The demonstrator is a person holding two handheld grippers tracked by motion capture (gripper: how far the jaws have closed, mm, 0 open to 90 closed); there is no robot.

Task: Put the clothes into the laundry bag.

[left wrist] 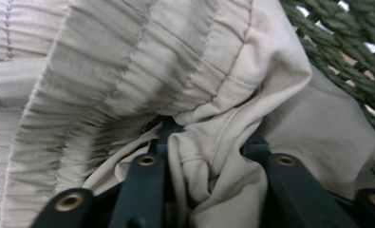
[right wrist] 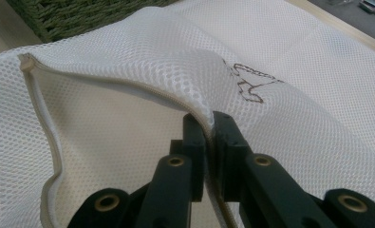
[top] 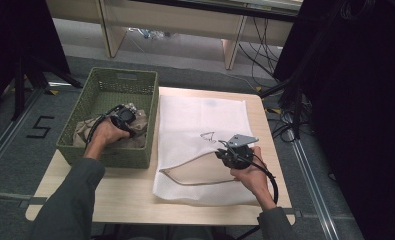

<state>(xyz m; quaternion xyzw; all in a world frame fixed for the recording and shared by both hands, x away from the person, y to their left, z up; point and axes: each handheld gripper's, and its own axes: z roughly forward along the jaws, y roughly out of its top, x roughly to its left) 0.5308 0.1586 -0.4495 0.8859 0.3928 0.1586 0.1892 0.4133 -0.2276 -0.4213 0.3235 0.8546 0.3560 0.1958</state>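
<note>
Grip: while your right gripper (right wrist: pixel 210 124) pinches the zipper edge of the white mesh laundry bag (top: pixel 200 120), jaws closed on it, mouth held open.
Left gripper (top: pixel 126 116): down in the green woven basket (top: pixel 125 77) at nine o'clock of the bag, jaws clamped around a fold of the beige garment (left wrist: pixel 128 80).
Feel: soft, light, floppy; it'll sag and trail.
Hold: bunch the thick gathered waistband, not a single layer.
Bag: limp mesh, collapses if released.

We read a black number 5 (top: pixel 40 127) marked on the grey floor left of the table; the white mesh bag (top: pixel 200 125) bears a small dark emblem (right wrist: pixel 248 83), no letters legible
</note>
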